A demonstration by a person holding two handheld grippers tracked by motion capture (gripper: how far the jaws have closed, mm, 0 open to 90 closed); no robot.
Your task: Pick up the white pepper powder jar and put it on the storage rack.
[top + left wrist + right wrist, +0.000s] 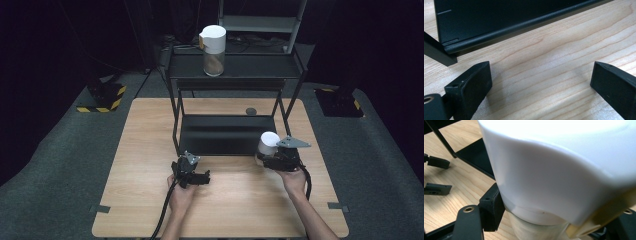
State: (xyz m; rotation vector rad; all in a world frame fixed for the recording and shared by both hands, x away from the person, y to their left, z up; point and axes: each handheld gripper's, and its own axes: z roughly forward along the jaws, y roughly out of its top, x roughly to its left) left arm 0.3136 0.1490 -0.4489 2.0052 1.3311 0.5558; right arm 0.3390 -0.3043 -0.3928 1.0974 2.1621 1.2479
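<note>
Jar [269, 144], upright at the right front corner of the rack [175, 107], just ahead of the lower shelf [220, 135] and over the wooden table [145, 150]; impossible to tell whether the base touches the wood. Clamped by the right gripper [265, 160], jaws pressed against the clear body just under the lid [564, 165], probably because the narrower wall there gives the pads a flat, firm seat while the wider cap above stops any slipping upward. Kept vertical, likely to hold the contents in and to ready it for a level set-down. Lid of smooth, matt white plastic, round, with a softly stepped edge and a tan tab on one side; body below of see-through plastic or glass, cylindrical. Second jar [213, 50] of the same make standing on the top shelf [240, 65], brownish contents visible through its wall, hinting at a matching place for this one. Left gripper [200, 176] idle and released, jaws spread wide with nothing between them, low over the table by the shelf's front left edge, apparently parked out of the way. Rack of thin, square black metal tube with textured black sheet shelves and rolled lips; table of pale, fine-grained wood with rounded corners.
</note>
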